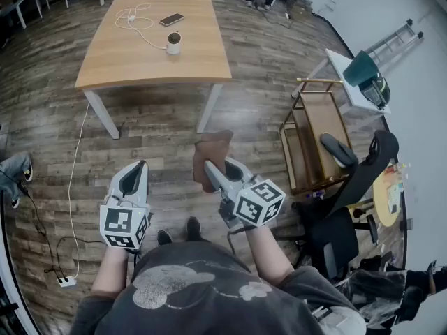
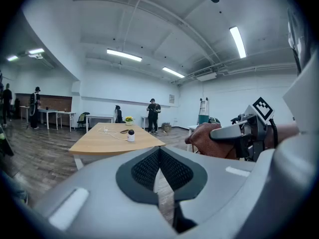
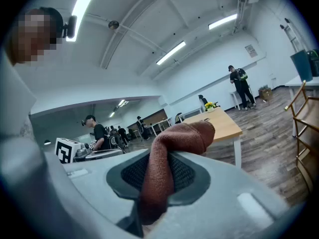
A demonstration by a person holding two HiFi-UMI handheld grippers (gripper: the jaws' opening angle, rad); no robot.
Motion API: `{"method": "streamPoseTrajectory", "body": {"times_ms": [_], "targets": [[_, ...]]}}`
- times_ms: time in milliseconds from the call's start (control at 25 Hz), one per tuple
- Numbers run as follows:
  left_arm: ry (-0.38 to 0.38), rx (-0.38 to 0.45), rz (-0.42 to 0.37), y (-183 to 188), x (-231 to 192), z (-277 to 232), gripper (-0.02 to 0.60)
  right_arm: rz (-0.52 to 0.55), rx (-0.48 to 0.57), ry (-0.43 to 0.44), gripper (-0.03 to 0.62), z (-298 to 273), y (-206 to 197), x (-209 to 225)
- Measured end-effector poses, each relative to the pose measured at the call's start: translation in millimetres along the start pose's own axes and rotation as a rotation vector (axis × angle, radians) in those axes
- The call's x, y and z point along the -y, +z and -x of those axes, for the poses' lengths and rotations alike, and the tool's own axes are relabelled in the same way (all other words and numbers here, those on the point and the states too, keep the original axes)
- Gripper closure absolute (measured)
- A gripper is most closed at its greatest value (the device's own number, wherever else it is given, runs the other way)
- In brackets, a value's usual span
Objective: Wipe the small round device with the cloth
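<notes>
Two grippers, both over bare floor, well short of the table (image 1: pixel 112 54). Right gripper (image 1: pixel 211 169) clamped on a brown cloth (image 1: pixel 213 149), loose end bunched up and flopping past the tips. Left gripper (image 1: pixel 142 165) closed on nothing, just pad against pad. Small round device (image 1: pixel 173 43) standing upright around the middle of the table, white cable (image 1: pixel 143 30) running up to it, phone (image 1: pixel 172 19) a bit further back on the table. Too small from here to tell if actually plugged in.

Handling guess: probably light, hard, smooth plastic, so likely to skid or tip on the table under any sideways wipe. Best bet: open the free left gripper and pinch the lower body, gently, to steady it, staying off the top. Cloth soft and limp, so not much pushing power except as a bunched wad, exactly as held now. Worth minding the cable too, easy to snag and drag the whole thing toward the table edge.
</notes>
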State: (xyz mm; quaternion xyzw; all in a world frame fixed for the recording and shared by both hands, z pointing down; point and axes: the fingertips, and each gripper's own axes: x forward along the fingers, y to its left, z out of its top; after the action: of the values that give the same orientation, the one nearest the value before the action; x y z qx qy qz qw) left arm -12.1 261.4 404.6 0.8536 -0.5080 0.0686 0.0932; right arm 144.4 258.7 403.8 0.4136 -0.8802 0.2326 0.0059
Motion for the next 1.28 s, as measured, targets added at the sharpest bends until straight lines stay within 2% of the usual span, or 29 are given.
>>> {"method": "streamPoseTrajectory", "body": {"times_ms": [520, 800, 1040, 1280], "targets": [[-0.044, -0.029, 0.021, -19, 14, 8, 0.563, 0.013, -0.060, -0.047, 0.517, 9, -28, -7], [-0.127, 0.006, 0.021, -24, 34, 22, 0.563, 0.039, -0.115, -0.023, 0.516, 6, -48, -25], [-0.140, 0.010, 0.026, -25, 10, 37, 0.563, 0.001, -0.082, -0.036, 0.516, -9, -53, -39], [-0.126, -0.017, 0.045, -42, -12, 46, 0.563, -0.027, -0.099, -0.070, 0.516, -11, -71, -38]]}}
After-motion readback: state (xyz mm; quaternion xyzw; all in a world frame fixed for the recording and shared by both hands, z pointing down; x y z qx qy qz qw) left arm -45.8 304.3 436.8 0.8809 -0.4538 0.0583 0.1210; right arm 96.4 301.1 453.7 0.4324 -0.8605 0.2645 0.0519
